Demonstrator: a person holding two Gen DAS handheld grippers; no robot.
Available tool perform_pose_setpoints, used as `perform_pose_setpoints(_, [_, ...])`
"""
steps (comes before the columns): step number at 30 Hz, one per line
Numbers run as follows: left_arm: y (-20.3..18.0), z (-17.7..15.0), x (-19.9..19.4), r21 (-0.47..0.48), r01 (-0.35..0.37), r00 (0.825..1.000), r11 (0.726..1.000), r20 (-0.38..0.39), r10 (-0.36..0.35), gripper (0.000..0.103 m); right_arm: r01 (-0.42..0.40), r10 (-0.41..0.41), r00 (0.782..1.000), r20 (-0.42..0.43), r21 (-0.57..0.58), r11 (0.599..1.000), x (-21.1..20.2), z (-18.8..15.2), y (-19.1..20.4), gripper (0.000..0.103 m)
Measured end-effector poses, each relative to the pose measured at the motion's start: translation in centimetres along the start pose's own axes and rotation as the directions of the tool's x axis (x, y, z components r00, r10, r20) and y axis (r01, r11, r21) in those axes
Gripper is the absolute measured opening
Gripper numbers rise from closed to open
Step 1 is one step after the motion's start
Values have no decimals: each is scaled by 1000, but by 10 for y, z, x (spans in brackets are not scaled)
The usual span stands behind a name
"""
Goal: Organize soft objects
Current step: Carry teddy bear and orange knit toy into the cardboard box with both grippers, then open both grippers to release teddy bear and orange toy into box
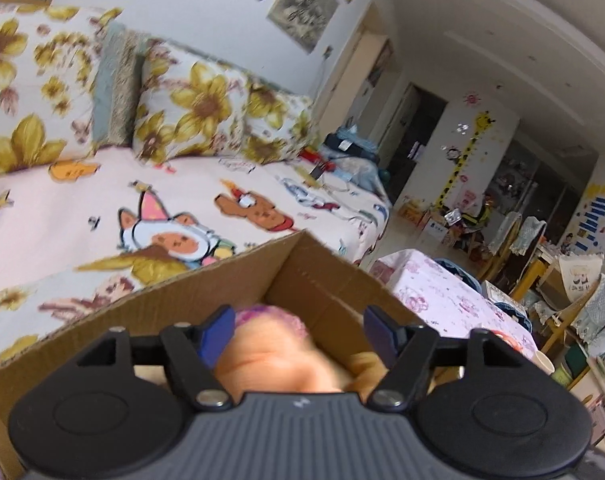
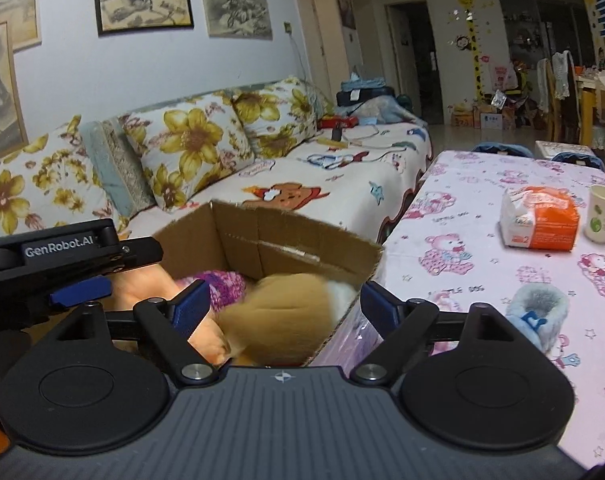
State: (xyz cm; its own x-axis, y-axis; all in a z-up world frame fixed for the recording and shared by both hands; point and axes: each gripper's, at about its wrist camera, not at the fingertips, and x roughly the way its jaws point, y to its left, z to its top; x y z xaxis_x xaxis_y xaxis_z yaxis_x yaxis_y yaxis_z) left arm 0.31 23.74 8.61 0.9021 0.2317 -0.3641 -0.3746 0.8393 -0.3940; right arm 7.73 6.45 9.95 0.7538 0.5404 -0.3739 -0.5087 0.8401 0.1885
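Biggest thing in play is the open brown cardboard box (image 2: pixel 298 248), sitting at the near corner of the surface with the pink teddy-bear print cloth (image 2: pixel 482 220), right beside the sofa with the sunflower cushions (image 2: pixel 190 140). Inside it there's already a pile: a tan and white plush toy (image 2: pixel 290 312) on the right, a peach-coloured soft toy (image 1: pixel 278 356) lying under the left side, and a bit of pink and purple knitted fabric (image 2: pixel 222 288) tucked toward the back. Both claws hang over the box mouth with nothing gripped: the left claw (image 1: pixel 298 332) stands released above the peach toy, and the right claw (image 2: pixel 282 304) is spread wide over the tan plush, pads off it. So this looks to me like the drop-off moment. To do it well I'd lift both claws straight up and out so the fingers don't snag the fluff or tip the box wall, then go for what's left. That seems to be the fluffy pale blue slipper (image 2: pixel 536 316) on the cloth to the right. The orange and white packet (image 2: pixel 538 220) and white paper cup (image 2: pixel 602 216) farther back aren't soft, so I'd leave them.
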Motion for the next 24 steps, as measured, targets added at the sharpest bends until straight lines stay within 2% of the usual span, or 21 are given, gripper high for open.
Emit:
perform_pose_setpoints(4, [-7,-1,-4,31,28,999,999,24,-29,76,20,-21,999,42,13,1000,-18,2,-2,103])
perform_pose_setpoints(10, [-15,-3,-6,44,62,998,997,12,-62,77,77,-77,994,83,1,997,-42,-2,-10,103])
perform_pose_setpoints(24, [-38,-13,-9,122,139,990,983,5,-140,81,169,-174,980,99,60,984,-60,-19,-35,103])
